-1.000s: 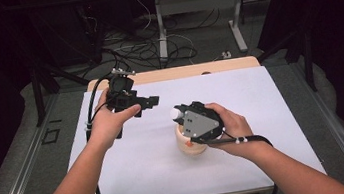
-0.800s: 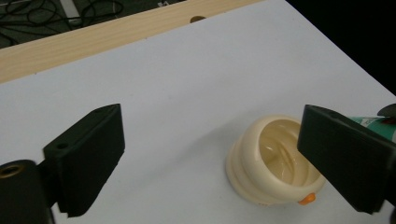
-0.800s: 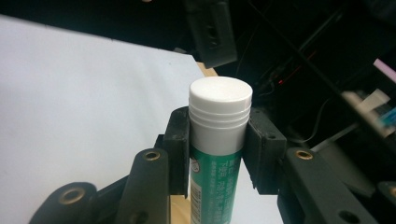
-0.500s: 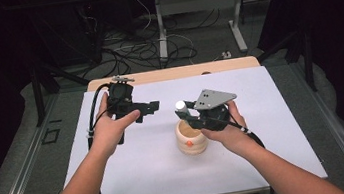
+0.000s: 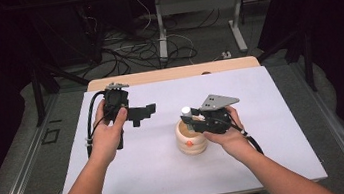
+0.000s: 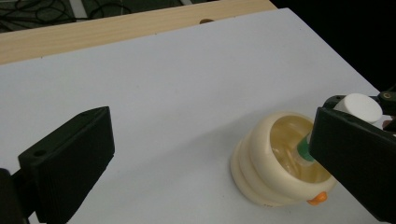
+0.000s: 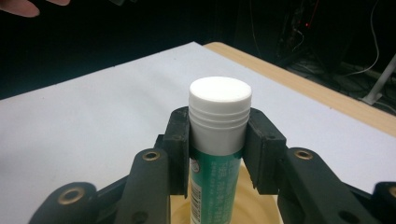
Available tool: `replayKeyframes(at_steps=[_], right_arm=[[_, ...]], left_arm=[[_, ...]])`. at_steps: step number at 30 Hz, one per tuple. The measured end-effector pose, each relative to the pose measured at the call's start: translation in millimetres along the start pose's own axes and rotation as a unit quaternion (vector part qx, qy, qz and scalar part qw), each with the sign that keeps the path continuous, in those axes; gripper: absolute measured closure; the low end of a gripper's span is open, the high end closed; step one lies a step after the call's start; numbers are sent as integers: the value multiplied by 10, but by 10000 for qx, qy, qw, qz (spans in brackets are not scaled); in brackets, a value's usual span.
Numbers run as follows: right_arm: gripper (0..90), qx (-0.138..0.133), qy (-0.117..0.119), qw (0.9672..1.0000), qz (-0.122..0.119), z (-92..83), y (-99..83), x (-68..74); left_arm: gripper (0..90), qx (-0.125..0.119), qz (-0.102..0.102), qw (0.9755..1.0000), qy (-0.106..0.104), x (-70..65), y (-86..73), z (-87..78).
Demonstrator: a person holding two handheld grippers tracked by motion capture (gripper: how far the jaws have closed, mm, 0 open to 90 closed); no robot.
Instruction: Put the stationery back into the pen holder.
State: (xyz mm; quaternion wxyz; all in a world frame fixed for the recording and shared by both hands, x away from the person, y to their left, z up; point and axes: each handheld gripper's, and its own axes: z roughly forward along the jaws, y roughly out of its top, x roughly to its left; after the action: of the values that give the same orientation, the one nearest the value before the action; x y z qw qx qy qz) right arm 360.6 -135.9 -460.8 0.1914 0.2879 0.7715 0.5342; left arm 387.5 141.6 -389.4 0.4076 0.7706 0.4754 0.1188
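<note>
The tube point(image 7: 218, 135) stands upright, clamped just under its white cap by the right gripper point(image 5: 198, 119), lower end inside the cup point(image 5: 190, 139) directly below, while the left gripper point(image 5: 142, 112) hangs open, well apart.

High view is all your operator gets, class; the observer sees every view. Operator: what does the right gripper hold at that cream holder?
Observer: A green-labelled tube with a white ribbed cap; the right gripper clamps it with its fingers just under the cap.
Operator: Is its lower end inside the holder?
Observer: Yes, it reaches down into the cream holder, into its hollow.
Operator: And the left gripper?
Observer: The left gripper has fingers that have just been opening, with nothing between them.
</note>
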Motion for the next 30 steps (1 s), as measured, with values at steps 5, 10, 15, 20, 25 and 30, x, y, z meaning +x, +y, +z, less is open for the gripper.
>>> replayKeyframes(at_steps=[5,10,15,20,25,30], right_arm=[[649,26,27,10000,74,30,-84,-2],[648,116,35,9999,77,50,-157,-2],[648,199,89,9997,103,75,-237,1],[648,282,90,9995,131,97,-291,5],[647,372,67,9992,101,109,-317,4],[647,535,69,9985,88,121,-339,11]], left_arm=[[3,40,69,10000,-16,-3,-97,34],[3,7,33,10000,26,-4,-200,65],[3,-38,-25,10000,39,27,-294,87],[3,9,-108,9999,3,71,-365,104],[3,-4,-175,9998,2,85,-422,127],[3,36,-199,9998,-5,102,-472,154]])
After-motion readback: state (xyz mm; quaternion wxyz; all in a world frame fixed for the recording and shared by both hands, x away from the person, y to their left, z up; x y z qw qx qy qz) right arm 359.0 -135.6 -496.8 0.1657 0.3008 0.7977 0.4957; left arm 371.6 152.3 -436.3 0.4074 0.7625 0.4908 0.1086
